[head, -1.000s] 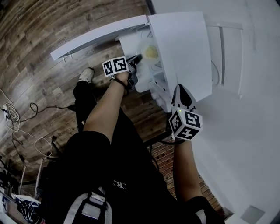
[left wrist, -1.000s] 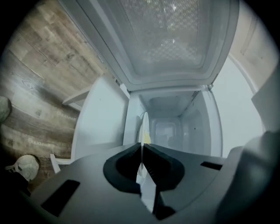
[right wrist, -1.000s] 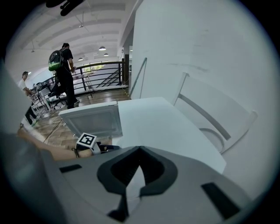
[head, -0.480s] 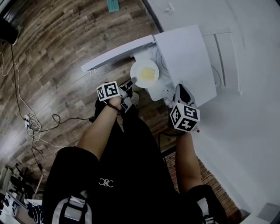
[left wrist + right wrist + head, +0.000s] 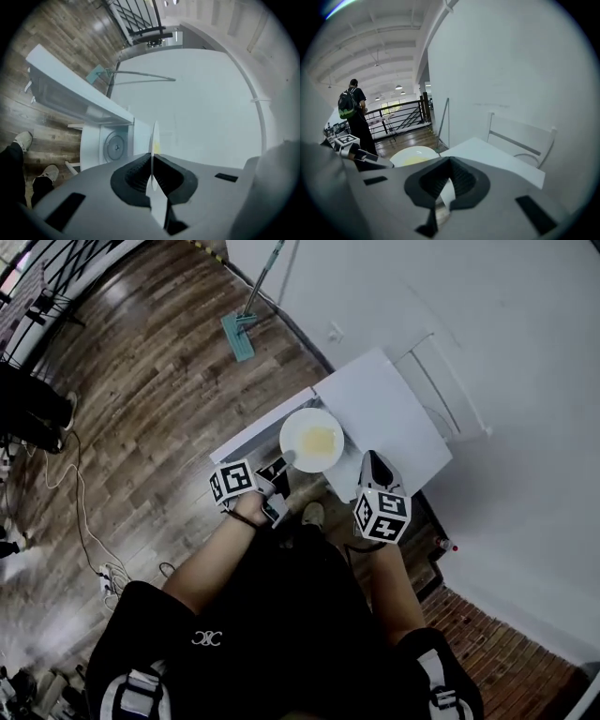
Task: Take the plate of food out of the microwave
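**Plate is out of the cavity, door open**

- Microwave [image 5: 389, 413]: a second ago the plate sat in its mouth. Now the cavity is bare, and the left gripper view shows only the turntable [image 5: 115, 146] inside.
- Door [image 5: 251, 434]: swung out to the left, as it was a second ago. It probably needs closing once the plate is set down.
- Plate [image 5: 298, 426]: it has come out toward the person in 2 stages and now hangs in the air at the microwave's near-left corner, over the door hinge end. It looks level and rests on nothing.
- Left gripper [image 5: 284, 463]: jaws narrow, pinched on the plate's near rim. In its own view the plate shows edge-on between the pads.
- Right gripper [image 5: 372, 457]: parked over the microwave's near-right top, jaws together, carrying nothing. It sits just right of the plate without touching.
- Food [image 5: 320, 440]: a yellow patch at the plate's centre, not shifted.

The removal step looks done. What's left is a landing spot, and a 1-sided rim grip tips easily.
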`<state>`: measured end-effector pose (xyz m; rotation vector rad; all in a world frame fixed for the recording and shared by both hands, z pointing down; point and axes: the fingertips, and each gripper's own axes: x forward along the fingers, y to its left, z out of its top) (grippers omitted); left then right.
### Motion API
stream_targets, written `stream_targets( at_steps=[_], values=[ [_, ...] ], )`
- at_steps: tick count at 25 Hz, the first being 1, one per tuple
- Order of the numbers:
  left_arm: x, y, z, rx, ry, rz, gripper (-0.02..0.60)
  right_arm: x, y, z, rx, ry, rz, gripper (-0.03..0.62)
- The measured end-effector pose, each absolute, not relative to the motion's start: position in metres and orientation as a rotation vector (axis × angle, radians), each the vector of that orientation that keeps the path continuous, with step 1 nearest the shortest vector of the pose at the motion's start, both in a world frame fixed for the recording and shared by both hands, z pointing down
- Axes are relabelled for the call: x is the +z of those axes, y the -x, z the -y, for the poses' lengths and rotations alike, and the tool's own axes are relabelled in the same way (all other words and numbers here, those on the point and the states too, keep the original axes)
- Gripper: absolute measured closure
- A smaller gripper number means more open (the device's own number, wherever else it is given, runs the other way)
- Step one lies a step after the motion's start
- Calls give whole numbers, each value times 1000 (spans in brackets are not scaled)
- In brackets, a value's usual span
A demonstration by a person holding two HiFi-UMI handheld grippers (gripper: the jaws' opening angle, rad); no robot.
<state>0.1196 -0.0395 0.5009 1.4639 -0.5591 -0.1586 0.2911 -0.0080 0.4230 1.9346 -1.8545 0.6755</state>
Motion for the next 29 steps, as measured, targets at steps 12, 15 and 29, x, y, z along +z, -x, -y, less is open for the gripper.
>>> stream_targets(
  at_steps=[12, 15, 29],
  values=[
    [383, -168, 64, -139, -1548, 437, 566, 339, -326, 9, 543, -2246, 1829, 582],
    [366, -175, 67, -154, -1565, 413, 566, 326, -331, 6, 504, -2280, 1821, 582],
    [353, -206, 63, -113, -1581, 359, 566, 319, -350, 3, 473, -2334, 1810, 582]
  ],
)
